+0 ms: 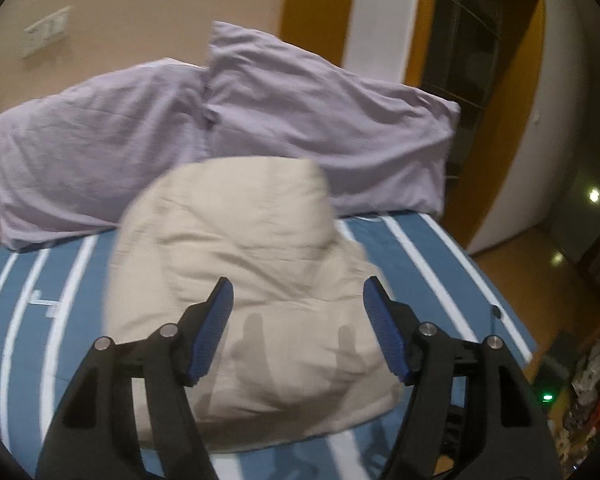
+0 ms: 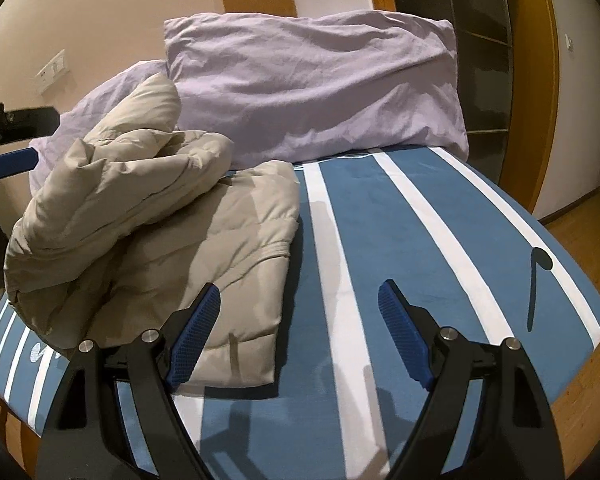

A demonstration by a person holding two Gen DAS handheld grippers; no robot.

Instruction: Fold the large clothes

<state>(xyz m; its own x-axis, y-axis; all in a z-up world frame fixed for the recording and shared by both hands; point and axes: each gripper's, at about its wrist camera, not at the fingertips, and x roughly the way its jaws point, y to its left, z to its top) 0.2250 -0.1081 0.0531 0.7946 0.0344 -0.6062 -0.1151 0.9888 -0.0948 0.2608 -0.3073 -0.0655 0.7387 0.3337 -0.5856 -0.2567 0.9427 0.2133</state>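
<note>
The beige padded jacket (image 2: 152, 216) lies bunched on the striped bed (image 2: 420, 240), just in front of the lilac pillows (image 2: 312, 92), with a loose part humped over its left half. The left gripper (image 1: 298, 332) hangs right above it, fingers spread and empty, the cloth directly ahead between them. The right gripper (image 2: 300, 336), fingers also wide and empty, sits off the jacket's right edge over bare sheet. I'd say the left hand is better placed to take the hump.
</note>
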